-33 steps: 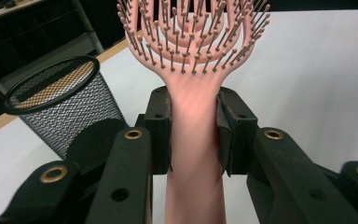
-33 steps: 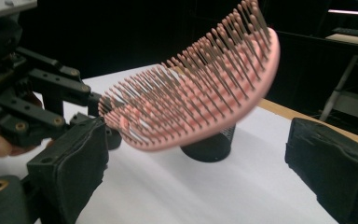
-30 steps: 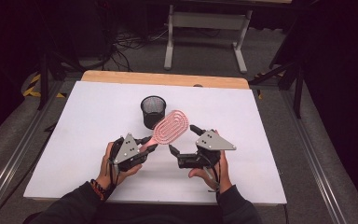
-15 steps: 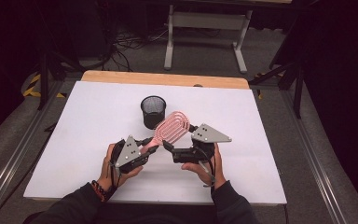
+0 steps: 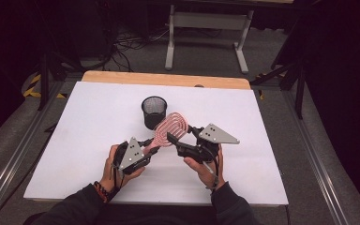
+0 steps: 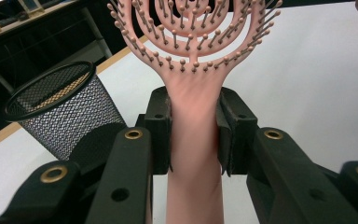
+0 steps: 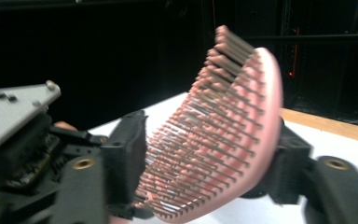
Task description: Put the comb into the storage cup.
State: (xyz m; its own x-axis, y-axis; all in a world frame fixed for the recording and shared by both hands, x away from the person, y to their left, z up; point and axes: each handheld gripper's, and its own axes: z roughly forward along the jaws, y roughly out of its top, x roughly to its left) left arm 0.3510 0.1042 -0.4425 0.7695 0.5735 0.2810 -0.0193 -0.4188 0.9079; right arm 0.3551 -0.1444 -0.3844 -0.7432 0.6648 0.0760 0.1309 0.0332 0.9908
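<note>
A pink hairbrush [image 5: 171, 126] with a looped, open head is held above the white table [image 5: 262, 122]. My left gripper [image 5: 151, 149] is shut on its handle [image 6: 193, 140], with one pad on each side. My right gripper [image 5: 180, 140] straddles the brush head [image 7: 223, 135]; the bristle tips meet one jaw and the smooth back rests against the other. A black mesh cup [image 5: 153, 111] stands upright just behind the brush, seen close by in the left gripper view [image 6: 60, 112].
The table's wooden back edge [image 5: 168, 78] runs behind the cup. Dark floor, cables and a desk frame [image 5: 206, 28] lie beyond. In the right gripper view, the left gripper's grey plate [image 7: 14, 112] is close by.
My right gripper moved left from beside the brush and onto its head. The left gripper kept hold of the handle and lifted the brush slightly toward the cup.
</note>
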